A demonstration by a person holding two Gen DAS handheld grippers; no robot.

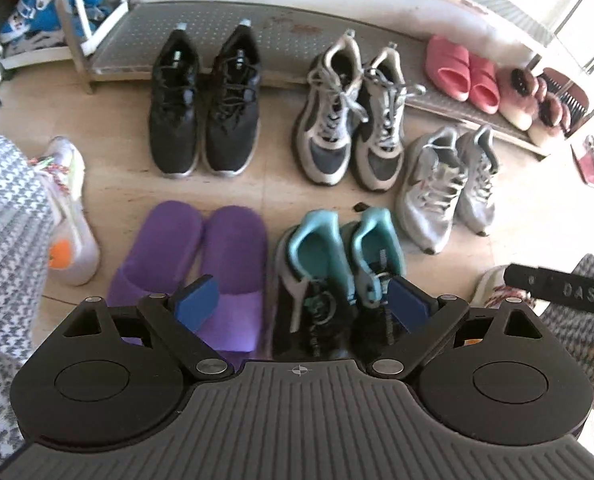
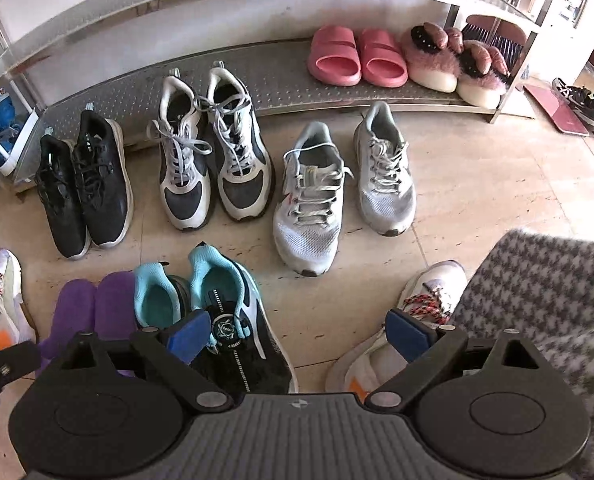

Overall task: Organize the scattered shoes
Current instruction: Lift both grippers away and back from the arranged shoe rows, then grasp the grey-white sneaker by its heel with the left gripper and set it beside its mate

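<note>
Beyond the metal rack (image 2: 493, 108), only the right view shows dark sneakers (image 2: 585, 106).

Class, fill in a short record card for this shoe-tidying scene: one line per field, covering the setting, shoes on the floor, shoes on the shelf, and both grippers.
setting: tiled floor before a metal rack
floor, back row: black sneakers, grey-and-white sneakers, light grey sneakers
floor, front row: purple slippers, teal-lined sneakers
rack, bottom shelf: pink slides, fluffy pink slippers
left gripper: open, holding nothing, above the front row
right gripper: open, holding nothing
</note>
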